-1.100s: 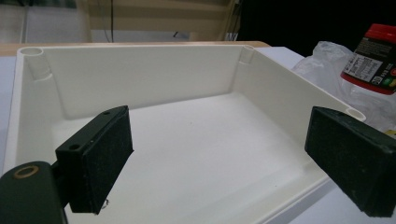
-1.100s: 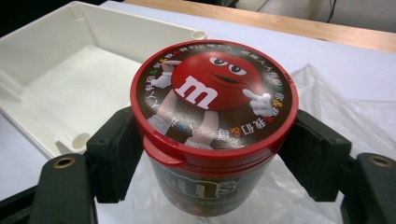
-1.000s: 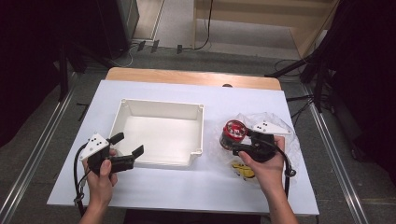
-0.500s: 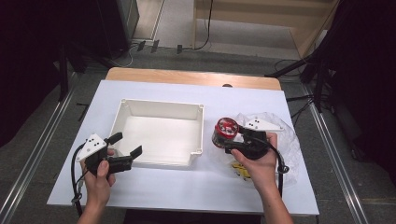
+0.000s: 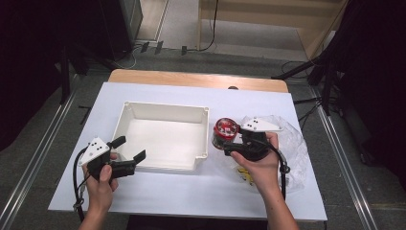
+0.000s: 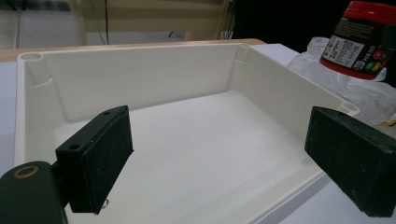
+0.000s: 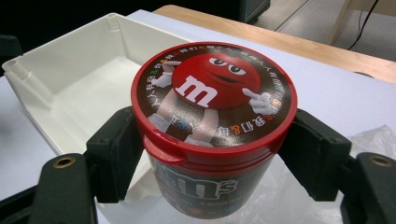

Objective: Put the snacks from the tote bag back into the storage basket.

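A red-lidded candy tub [image 5: 223,132] [image 7: 212,126] [image 6: 359,39] hangs upright just right of the white bin [image 5: 129,112], lifted off the table. My right gripper [image 5: 230,142] [image 7: 215,154] is shut on it, one black pad against each side under the lid. The bin [image 7: 28,70] [image 6: 42,74] is empty. My left gripper [image 5: 130,149] [image 6: 224,163] stands open at the bin's front left corner, its jaws wide apart above the bin floor with nothing between them.
A crumpled clear plastic bag [image 5: 294,146] lies on the white table [image 5: 158,191] right of the tub, with a yellow item [image 5: 245,175] under the right hand. The wooden table edge [image 5: 196,79] runs along the back.
My right gripper has carried the tub left toward the bin and slightly up. The left gripper has stayed where it was.
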